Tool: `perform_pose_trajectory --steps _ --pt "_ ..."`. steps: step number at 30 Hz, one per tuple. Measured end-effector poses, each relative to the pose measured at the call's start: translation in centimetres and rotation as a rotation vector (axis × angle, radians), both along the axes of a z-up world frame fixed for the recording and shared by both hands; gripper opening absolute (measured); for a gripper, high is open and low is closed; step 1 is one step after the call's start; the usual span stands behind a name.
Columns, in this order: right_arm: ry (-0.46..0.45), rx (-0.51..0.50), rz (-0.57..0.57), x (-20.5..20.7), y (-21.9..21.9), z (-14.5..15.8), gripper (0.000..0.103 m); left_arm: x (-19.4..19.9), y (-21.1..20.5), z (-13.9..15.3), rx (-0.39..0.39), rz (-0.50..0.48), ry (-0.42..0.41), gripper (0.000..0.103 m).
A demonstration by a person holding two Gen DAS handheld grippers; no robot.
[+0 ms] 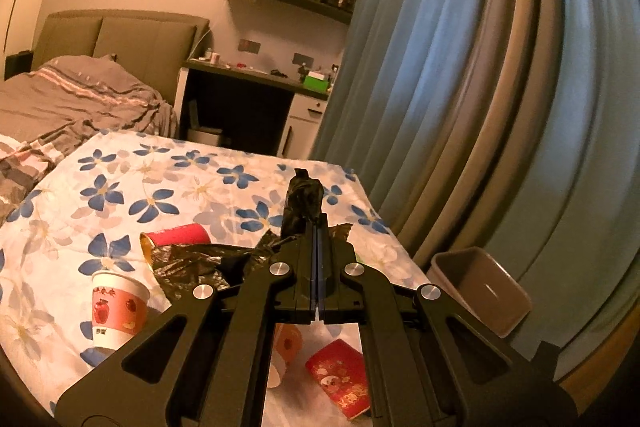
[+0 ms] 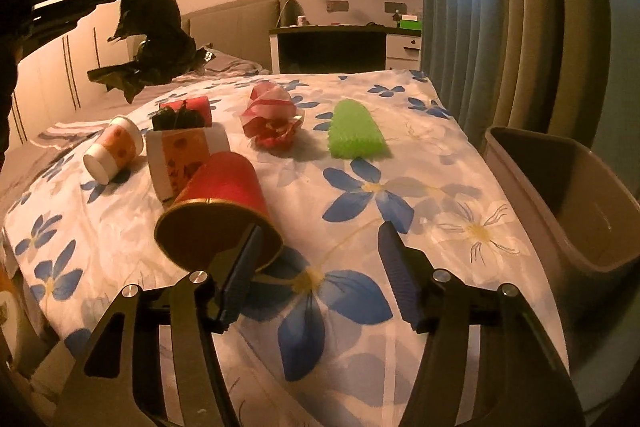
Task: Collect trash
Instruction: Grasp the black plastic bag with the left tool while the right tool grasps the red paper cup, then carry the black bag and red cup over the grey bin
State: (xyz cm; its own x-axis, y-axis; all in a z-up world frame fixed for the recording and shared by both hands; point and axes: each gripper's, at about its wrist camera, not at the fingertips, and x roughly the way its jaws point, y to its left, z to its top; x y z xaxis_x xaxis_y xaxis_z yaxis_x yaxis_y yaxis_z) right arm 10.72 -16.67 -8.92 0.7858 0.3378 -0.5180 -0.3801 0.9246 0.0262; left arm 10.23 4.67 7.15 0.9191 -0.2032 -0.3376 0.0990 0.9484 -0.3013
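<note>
My left gripper (image 1: 318,223) is shut on a crumpled black plastic bag (image 1: 301,201) and holds it in the air above the flowered table; the right wrist view shows the bag (image 2: 160,35) hanging at the upper left. My right gripper (image 2: 320,239) is open and empty, just above the cloth, its left finger beside the rim of a red cup (image 2: 218,215) lying on its side. A grey bin (image 2: 560,195) stands off the table's right edge; it also shows in the left wrist view (image 1: 480,287).
On the flowered cloth (image 2: 360,163) lie a tipped paper cup (image 2: 114,149), an upright paper cup (image 2: 184,159), a red tube (image 2: 186,107), a pink-red wrapper (image 2: 272,121) and a green foam net (image 2: 356,137). A red packet (image 1: 340,379) lies below my left gripper. Blue curtains (image 2: 500,7) hang at the right.
</note>
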Motion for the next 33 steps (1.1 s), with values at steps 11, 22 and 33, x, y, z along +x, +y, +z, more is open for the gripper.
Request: perform_pose_trajectory --steps 11,22,33 --pt "0.039 -0.018 0.095 1.3 3.4 -0.1 0.04 -0.1 -0.5 -0.5 0.005 -0.015 0.008 0.0" --pt "0.018 -0.07 0.1 1.6 4.3 0.3 0.009 -0.6 -0.6 -0.8 0.0 -0.026 0.016 0.0" --pt "-0.026 -0.018 0.031 0.7 1.7 1.7 0.004 -0.4 -0.9 -0.5 -0.006 -0.041 0.011 0.0"
